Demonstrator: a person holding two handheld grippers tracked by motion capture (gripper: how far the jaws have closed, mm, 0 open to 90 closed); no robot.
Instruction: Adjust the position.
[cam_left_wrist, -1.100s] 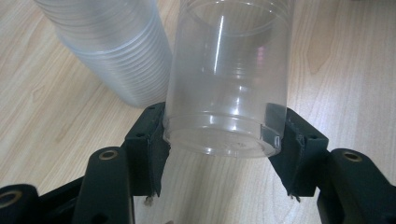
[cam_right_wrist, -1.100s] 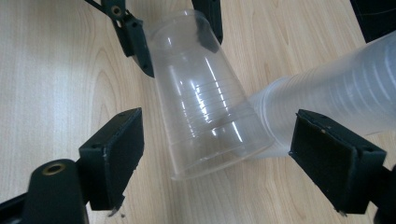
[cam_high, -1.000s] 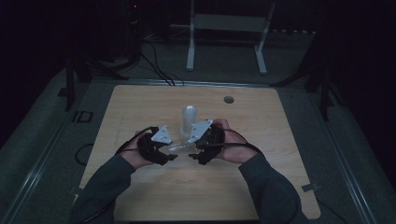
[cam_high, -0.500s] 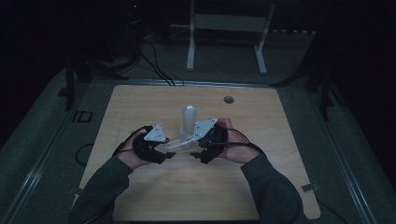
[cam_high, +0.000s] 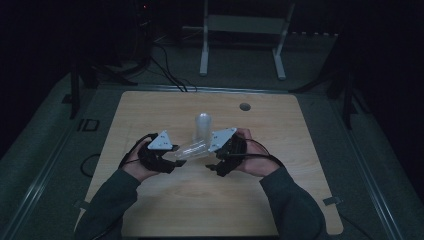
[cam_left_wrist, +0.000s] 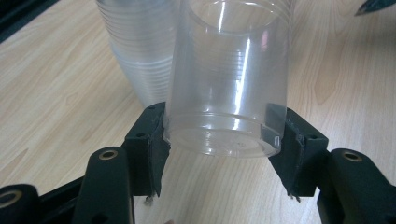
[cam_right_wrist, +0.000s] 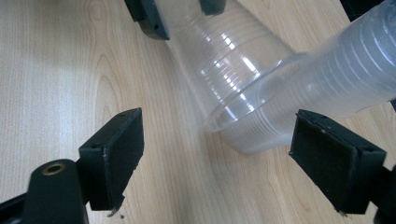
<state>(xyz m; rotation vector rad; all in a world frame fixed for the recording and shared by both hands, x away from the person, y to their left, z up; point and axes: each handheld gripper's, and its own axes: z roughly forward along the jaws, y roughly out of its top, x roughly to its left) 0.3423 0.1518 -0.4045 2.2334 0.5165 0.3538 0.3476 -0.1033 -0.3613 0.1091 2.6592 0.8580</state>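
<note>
Item 1, left of centre in the high view: my left gripper (cam_high: 172, 159), grey plate on top, cable trailing. In the left gripper view its pads (cam_left_wrist: 154, 135) are clamped on the closed base of a clear plastic cup (cam_left_wrist: 229, 79), one pad on each side.

Item 2, centre of the high view: that clear plastic cup (cam_high: 190, 149), lying tilted between my two grippers above the wooden table (cam_high: 150, 105). I can read no brand, label or writing on it.

Item 3, just above centre: a stack of clear cups (cam_high: 202, 126) standing upside down on the table, just behind the held cup. I see no print on it.

Item 4, right of centre: my right gripper (cam_high: 212, 159). In the right gripper view its fingers (cam_right_wrist: 112, 149) stand wide apart, gripping nothing, with the cup's open rim (cam_right_wrist: 252, 79) lying beyond them.
</note>
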